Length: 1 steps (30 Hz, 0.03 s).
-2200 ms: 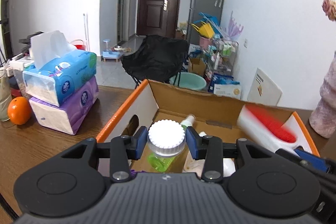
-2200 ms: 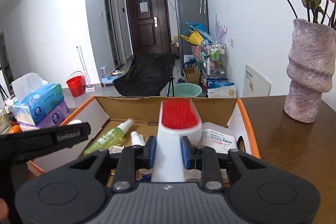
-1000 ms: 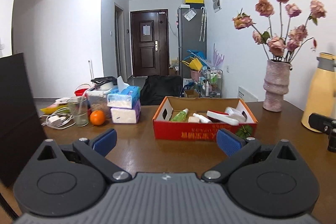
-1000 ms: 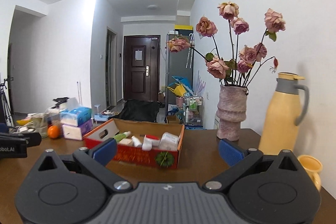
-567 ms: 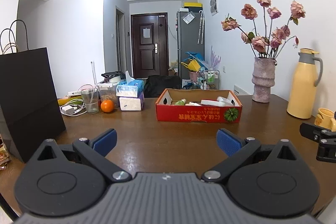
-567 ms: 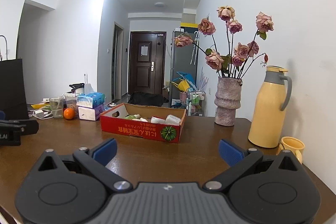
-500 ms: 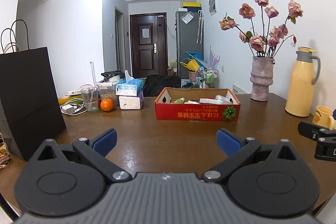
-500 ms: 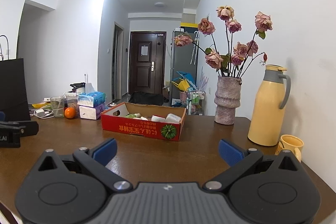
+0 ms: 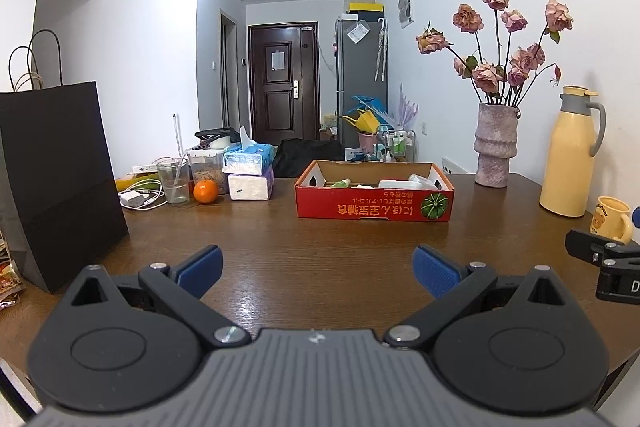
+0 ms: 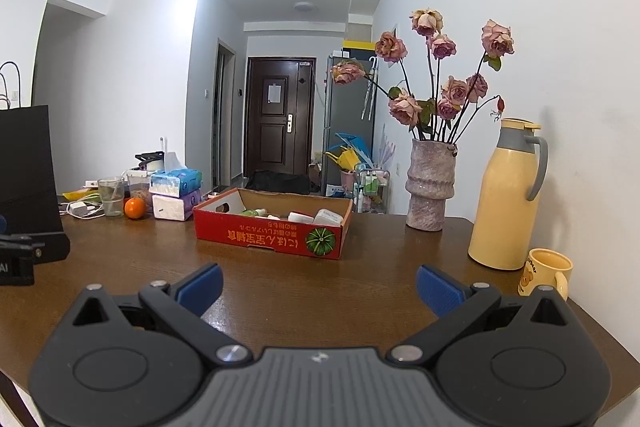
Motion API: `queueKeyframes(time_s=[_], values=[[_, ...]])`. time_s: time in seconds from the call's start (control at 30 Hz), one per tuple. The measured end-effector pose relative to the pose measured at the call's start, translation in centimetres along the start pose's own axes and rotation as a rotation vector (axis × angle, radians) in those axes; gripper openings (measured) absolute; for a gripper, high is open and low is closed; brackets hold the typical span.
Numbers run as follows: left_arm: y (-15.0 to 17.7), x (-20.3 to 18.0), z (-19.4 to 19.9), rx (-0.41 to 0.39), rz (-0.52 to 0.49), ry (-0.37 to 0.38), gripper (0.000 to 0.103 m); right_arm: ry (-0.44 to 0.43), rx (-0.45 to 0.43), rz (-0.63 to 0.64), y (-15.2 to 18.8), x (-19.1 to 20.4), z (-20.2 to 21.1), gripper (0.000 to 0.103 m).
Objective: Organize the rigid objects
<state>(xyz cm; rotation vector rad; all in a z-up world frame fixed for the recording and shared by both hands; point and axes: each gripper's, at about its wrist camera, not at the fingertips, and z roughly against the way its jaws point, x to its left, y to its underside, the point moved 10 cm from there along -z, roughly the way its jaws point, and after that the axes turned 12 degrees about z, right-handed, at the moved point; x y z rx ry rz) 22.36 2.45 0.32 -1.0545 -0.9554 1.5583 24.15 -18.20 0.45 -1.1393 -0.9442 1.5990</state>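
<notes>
Red cardboard box (image 9: 374,202) sits mid-frame holding the bottles, well apart from my left gripper (image 9: 317,269) and right gripper (image 10: 319,287), both spread wide and empty, so I'd judge sorting finished and keep both low and steady.

Inside the red cardboard box (image 9: 374,205), only tops showing above the near wall: a green spray bottle (image 9: 341,183), a white brush (image 9: 396,184), other white pieces too small to name. Printed characters on the box front upside down, unreadable. Black paper bag (image 9: 56,183) cut off at the left edge of the left wrist view, only a slice of it (image 10: 26,167) in the right wrist view. Right gripper (image 9: 608,263) partly out of frame at the right edge, fingers unseen. Left gripper (image 10: 28,255) likewise clipped at the left edge, lettering cut short. Yellow mug (image 10: 546,273) half hidden behind the near gripper body. Shelf clutter by the grey refrigerator (image 9: 360,83) too small to tell apart.
</notes>
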Motion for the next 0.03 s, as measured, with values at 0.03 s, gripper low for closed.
queueKeyframes(time_s=[0.03], values=[[0.05,0.04,-0.02,0.001,0.001,-0.001,0.103,0.0,0.002,0.001,0.01,0.02,-0.05,0.103]])
